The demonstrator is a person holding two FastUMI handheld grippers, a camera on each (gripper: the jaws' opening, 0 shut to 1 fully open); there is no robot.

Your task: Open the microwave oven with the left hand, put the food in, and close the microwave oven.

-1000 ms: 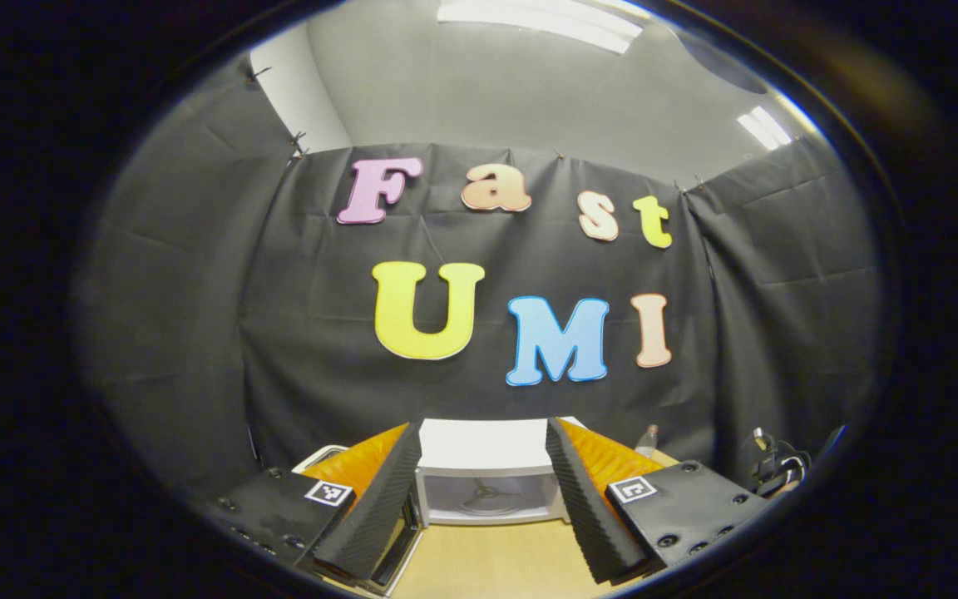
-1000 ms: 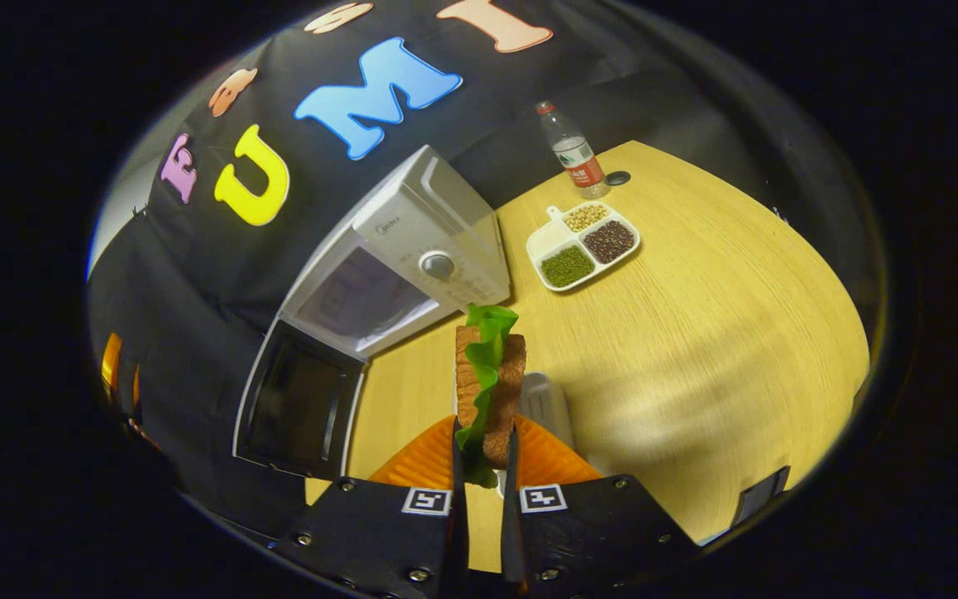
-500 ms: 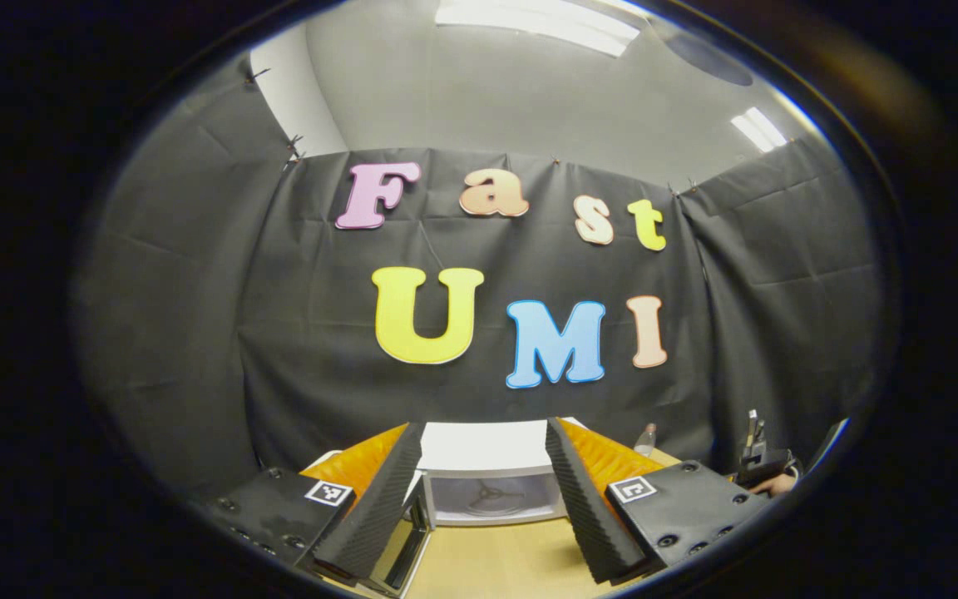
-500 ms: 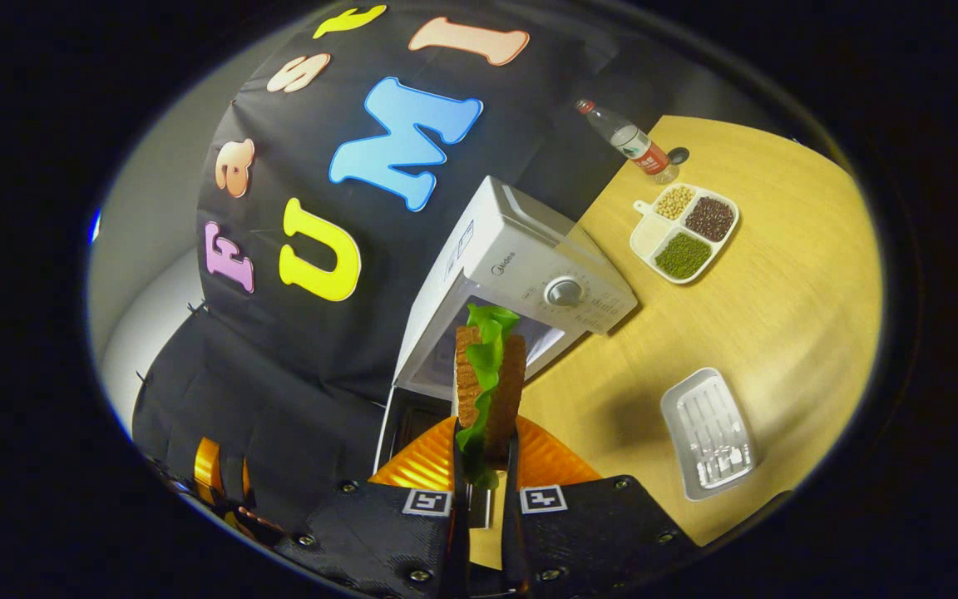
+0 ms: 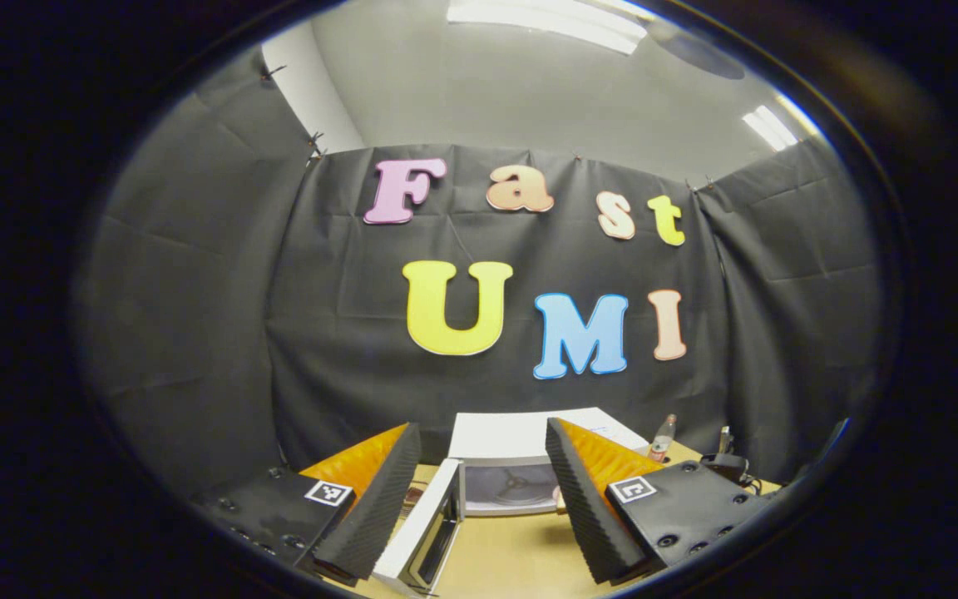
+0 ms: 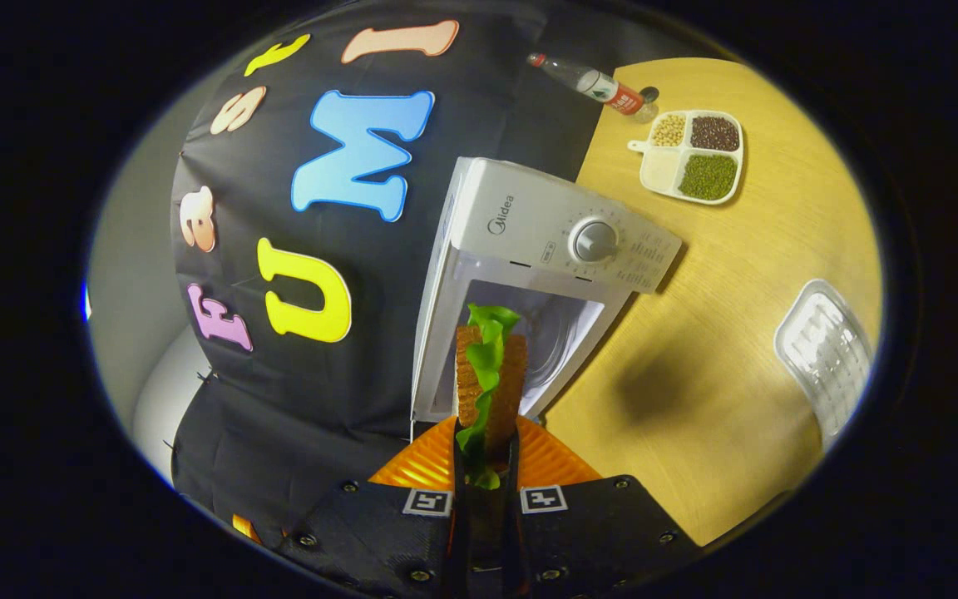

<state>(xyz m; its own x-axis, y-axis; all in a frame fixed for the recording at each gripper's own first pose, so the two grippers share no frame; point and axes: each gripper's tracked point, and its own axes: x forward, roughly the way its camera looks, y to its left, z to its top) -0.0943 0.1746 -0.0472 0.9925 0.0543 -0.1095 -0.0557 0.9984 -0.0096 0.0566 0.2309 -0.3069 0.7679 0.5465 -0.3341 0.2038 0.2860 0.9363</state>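
Observation:
The white microwave (image 6: 545,225) stands on the wooden table (image 6: 720,399) with its cavity (image 6: 550,333) open. My right gripper (image 6: 487,441) is shut on a sandwich (image 6: 487,378) of brown bread and green lettuce, held upright just in front of the cavity's mouth. In the left gripper view the microwave (image 5: 529,434) lies ahead and low, with its door (image 5: 429,537) swung open toward the left. My left gripper (image 5: 483,428) is open with nothing between its fingers, some way back from the oven.
A white divided tray (image 6: 691,154) of beans and a plastic bottle (image 6: 591,81) stand beyond the microwave, near the black cloth wall. A clear plastic tray (image 6: 824,349) lies on the table to the right. The bottle (image 5: 660,439) also stands right of the oven.
My right gripper has carried the sandwich closer to the open cavity and turned to face it. The left gripper has shifted slightly, so the open door shows more side-on.

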